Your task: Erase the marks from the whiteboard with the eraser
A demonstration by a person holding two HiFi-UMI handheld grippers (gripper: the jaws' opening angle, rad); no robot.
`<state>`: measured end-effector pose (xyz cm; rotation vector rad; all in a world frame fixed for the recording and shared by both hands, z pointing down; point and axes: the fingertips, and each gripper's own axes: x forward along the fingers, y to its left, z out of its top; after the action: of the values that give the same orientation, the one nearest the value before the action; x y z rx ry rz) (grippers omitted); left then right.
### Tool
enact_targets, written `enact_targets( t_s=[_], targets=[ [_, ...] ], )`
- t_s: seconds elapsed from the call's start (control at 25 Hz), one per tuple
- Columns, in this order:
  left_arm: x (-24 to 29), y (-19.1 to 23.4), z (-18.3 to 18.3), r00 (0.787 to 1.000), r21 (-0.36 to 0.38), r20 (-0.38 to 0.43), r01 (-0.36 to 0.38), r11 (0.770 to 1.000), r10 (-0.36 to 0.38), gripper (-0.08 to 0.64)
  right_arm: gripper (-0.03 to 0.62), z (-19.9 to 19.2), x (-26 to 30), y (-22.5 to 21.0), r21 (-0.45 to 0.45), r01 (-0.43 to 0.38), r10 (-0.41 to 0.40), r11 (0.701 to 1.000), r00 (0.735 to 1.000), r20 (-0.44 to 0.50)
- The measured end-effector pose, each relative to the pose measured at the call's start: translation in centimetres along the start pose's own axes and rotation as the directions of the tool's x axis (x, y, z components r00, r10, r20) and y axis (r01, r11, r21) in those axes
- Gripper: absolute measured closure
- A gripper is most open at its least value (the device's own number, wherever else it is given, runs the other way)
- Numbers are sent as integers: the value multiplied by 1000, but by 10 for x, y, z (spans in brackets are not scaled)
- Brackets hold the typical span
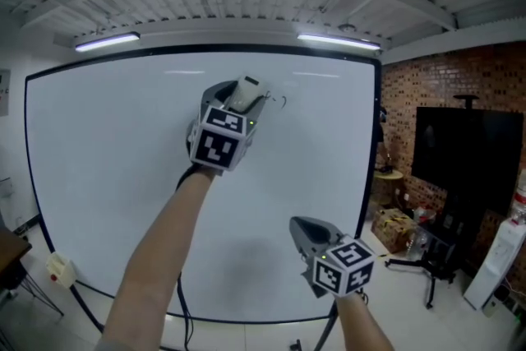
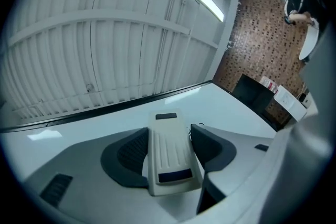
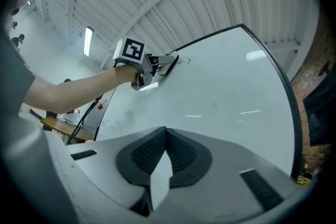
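Note:
The whiteboard fills the head view, with a few small black marks near its upper middle. My left gripper is raised to the board just left of those marks and is shut on a white eraser. In the left gripper view the eraser lies lengthwise between the dark pads, its far end pointing at the board. My right gripper hangs lower and to the right, in front of the board, shut with nothing held. The right gripper view shows its pads meeting, and the marks beyond the left gripper.
To the right of the board, a black screen on a stand is set against a brick wall. A cardboard box and stand legs are on the floor below it. A white appliance is at the far right. A cable hangs below the left arm.

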<state>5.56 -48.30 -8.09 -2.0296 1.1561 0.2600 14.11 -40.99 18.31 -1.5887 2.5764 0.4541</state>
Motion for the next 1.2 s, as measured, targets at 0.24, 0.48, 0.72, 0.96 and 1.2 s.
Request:
enact_targets(
  t_s=[0.24,0.48,0.72,0.96,1.2],
  targets=[
    [6,-9,-2,1000,12,-22,3,1000,-3,301,597,-4,-2,-8,19,1,-1,1000,1000,8],
    [13,-48,-1,999,40,-1,42,998,-42,301,597,-8,-7,-9,29,-5,5,1000,1000,14],
    [26,-107,-3,992,59,-14,129,990,-129,301,597,-22,-16,-19,71,16,-17,997,1000,7],
    [33,-134,-6,983,99,-72,174,980,-167,301,597,-27,-25,-24,86,36,-36,996,999,5],
    [36,-128,-4,977,31,-77,200,979,-197,301,597,-28,-31,-29,90,44,-44,995,999,1]
  ],
)
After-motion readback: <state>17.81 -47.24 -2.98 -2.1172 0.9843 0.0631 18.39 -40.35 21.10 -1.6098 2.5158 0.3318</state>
